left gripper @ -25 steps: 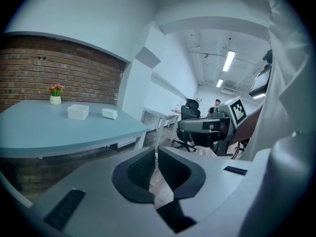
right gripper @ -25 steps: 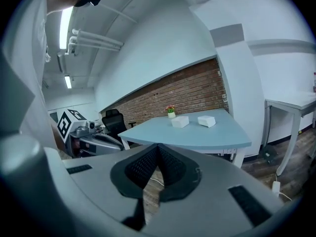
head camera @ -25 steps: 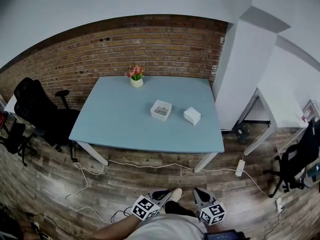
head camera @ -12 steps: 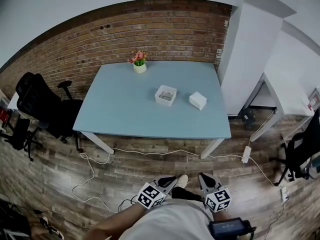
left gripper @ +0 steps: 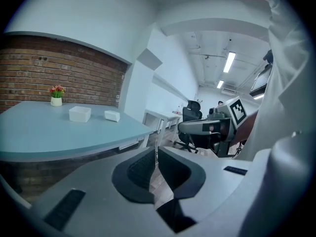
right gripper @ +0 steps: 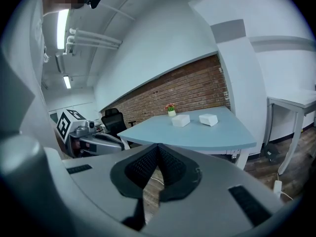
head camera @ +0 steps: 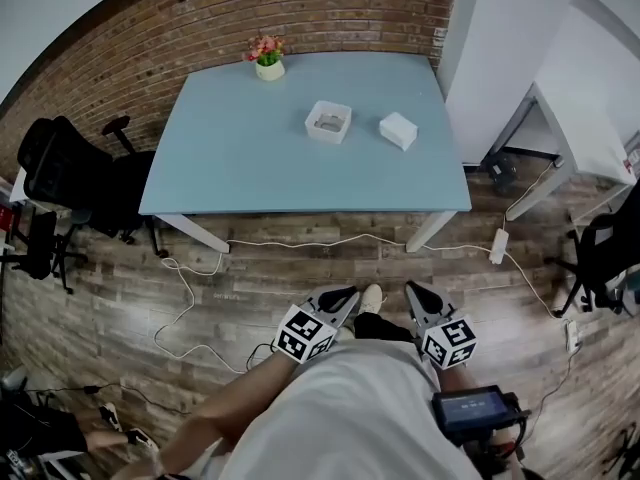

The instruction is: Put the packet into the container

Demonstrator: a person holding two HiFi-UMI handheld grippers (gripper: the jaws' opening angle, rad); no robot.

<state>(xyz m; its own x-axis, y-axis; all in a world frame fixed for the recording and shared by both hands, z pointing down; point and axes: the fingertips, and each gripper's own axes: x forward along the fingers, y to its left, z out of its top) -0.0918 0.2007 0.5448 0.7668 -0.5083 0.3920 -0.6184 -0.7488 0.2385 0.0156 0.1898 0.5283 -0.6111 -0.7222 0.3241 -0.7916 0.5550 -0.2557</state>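
Looking down from the head view, the left gripper (head camera: 343,296) and the right gripper (head camera: 414,292) sit close to the person's body over the wooden floor (head camera: 250,298), well apart from the blue table (head camera: 230,158) on the far side. On that table the white container (head camera: 328,121) stands open, with the white packet (head camera: 398,130) just beside it to the right, not touching. A small flower pot (head camera: 268,61) stands at the table's far edge, and a black chair (head camera: 65,173) is off to the left.

From the left gripper view, the jaws are pressed together with nothing between them. The container (left gripper: 80,113) and packet (left gripper: 112,115) lie far off on the table, with the flower pot (left gripper: 57,97) behind them.

From the right gripper view, the jaws likewise meet and hold nothing. The packet (right gripper: 208,119) rests to the right of the container (right gripper: 180,120) on the far tabletop.
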